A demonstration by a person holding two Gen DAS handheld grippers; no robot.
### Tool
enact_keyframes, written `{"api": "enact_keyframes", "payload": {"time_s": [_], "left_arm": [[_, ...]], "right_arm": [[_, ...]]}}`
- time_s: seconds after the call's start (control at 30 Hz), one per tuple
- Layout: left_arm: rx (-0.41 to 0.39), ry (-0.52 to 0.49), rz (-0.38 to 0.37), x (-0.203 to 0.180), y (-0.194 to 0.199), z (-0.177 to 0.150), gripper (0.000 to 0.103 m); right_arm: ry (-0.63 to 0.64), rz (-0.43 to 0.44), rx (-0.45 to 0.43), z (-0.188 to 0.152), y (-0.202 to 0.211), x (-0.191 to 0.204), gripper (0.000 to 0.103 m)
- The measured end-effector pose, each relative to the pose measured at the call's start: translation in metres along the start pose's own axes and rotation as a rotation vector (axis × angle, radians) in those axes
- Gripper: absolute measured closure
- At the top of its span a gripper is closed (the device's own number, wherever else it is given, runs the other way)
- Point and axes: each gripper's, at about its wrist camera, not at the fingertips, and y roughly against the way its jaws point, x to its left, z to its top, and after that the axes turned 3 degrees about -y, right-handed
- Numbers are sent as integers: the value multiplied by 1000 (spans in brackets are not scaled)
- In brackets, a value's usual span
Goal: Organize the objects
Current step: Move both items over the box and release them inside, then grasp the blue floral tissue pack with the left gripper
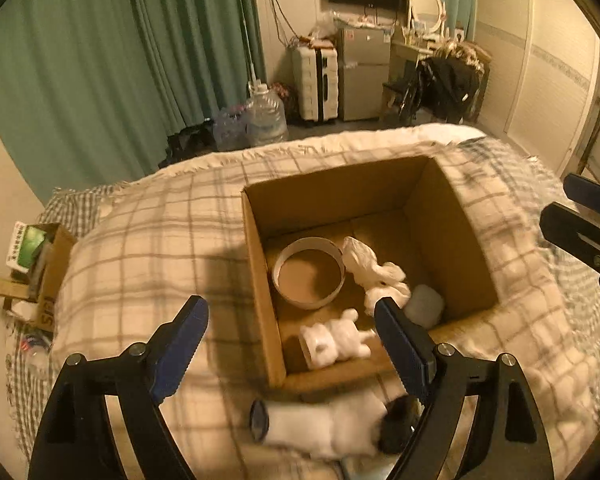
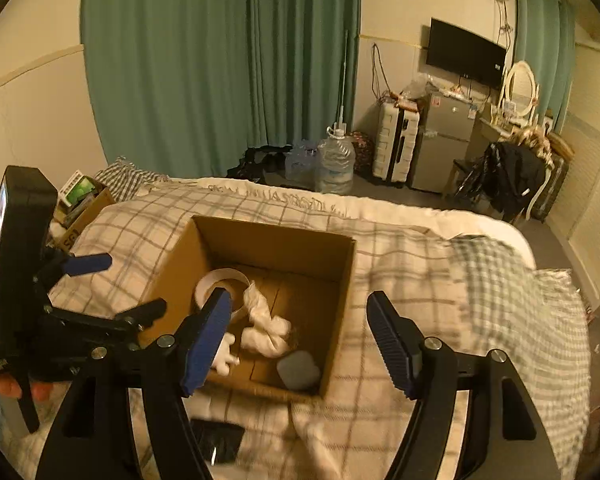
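Both tools, left (image 1: 292, 344) & right (image 2: 298, 336), wide, empty above box (image 1: 260, 280) mid-bed; white roll (image 1: 324, 428) lies outside, prob. next.

Green curtains (image 2: 220, 68), television (image 2: 466, 53), water jug (image 2: 336, 164), suitcase (image 2: 396, 144).

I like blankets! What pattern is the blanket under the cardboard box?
The blanket is cream with grey checked lines, clearest in the right wrist view.
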Motion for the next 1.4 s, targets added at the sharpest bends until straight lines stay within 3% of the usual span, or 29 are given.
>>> {"api": "enact_keyframes", "payload": {"time_s": [0.33, 0.5, 0.63, 0.8, 0.9, 1.03, 1.23, 1.4], "left_arm": [[-171, 66, 2, 10, 120, -49, 0], [-197, 129, 35, 11, 136, -82, 0], [-201, 178, 45, 4, 120, -111, 0], [-173, 202, 111, -15, 80, -145, 0], [-87, 189, 109, -26, 44, -166, 0], [51, 119, 164, -43, 3, -182, 0], [108, 50, 98, -69, -15, -189, 2], [162, -16, 36, -92, -36, -192, 16]], "right_arm": [[49, -117, -81, -28, 119, 21, 4], [4, -69, -74, -61, 131, 27, 0], [-34, -58, -55, -89, 114, 26, 0], [-9, -159, -34, -125, 70, 29, 0], [6, -160, 43, -151, 38, 27, 0], [-33, -177, 127, -168, 7, 17, 0], [-31, -182, 150, -172, 1, 16, 0], [-71, -167, 142, -172, 4, 9, 1]]}}
